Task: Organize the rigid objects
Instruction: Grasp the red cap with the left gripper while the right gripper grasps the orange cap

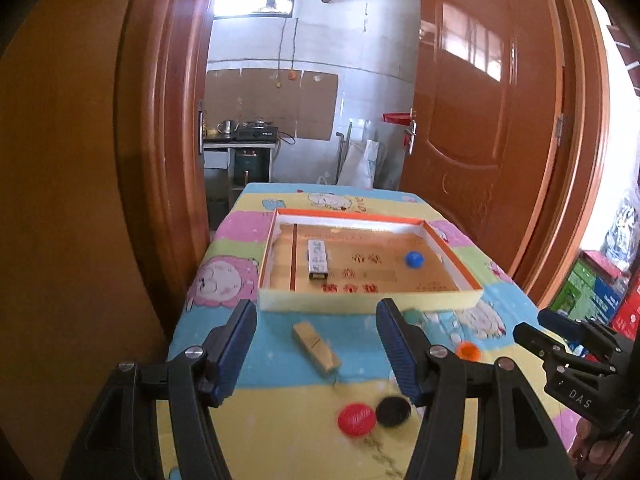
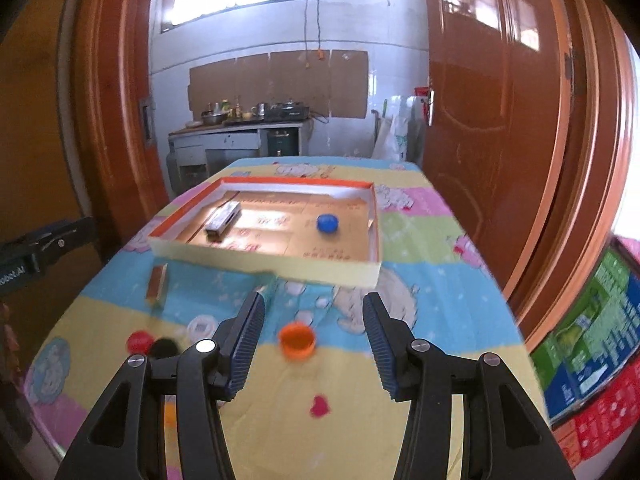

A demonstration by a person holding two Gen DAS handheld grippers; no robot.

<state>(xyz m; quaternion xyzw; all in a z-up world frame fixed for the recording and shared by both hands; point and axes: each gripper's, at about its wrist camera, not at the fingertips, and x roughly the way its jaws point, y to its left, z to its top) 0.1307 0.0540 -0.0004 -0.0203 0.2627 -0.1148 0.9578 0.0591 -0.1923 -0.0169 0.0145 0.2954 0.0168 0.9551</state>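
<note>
**Two items boxed, several left on the tabletop**

The sorting is judged to be partly done. Inside the shallow cardboard box (image 1: pixel 456 258), a white rectangular carton (image 1: pixel 318 260) and a blue bottle cap (image 1: pixel 414 259) are already seen lying well apart. Outside it, on the cartoon-print tabletop (image 2: pixel 420 240), a tan rectangular carton (image 1: pixel 316 346), a red cap (image 1: pixel 356 420), a black cap (image 1: pixel 394 411) and an orange cap (image 2: pixel 297 340) are still to be collected.

The left tool (image 1: pixel 316 344) is held wide open above the tan carton, which is framed between the jaws; no contact can be made out. The right tool (image 2: pixel 314 332) is likewise spread apart and empty, with the orange cap lying between and beyond its fingers, untouched.
</note>
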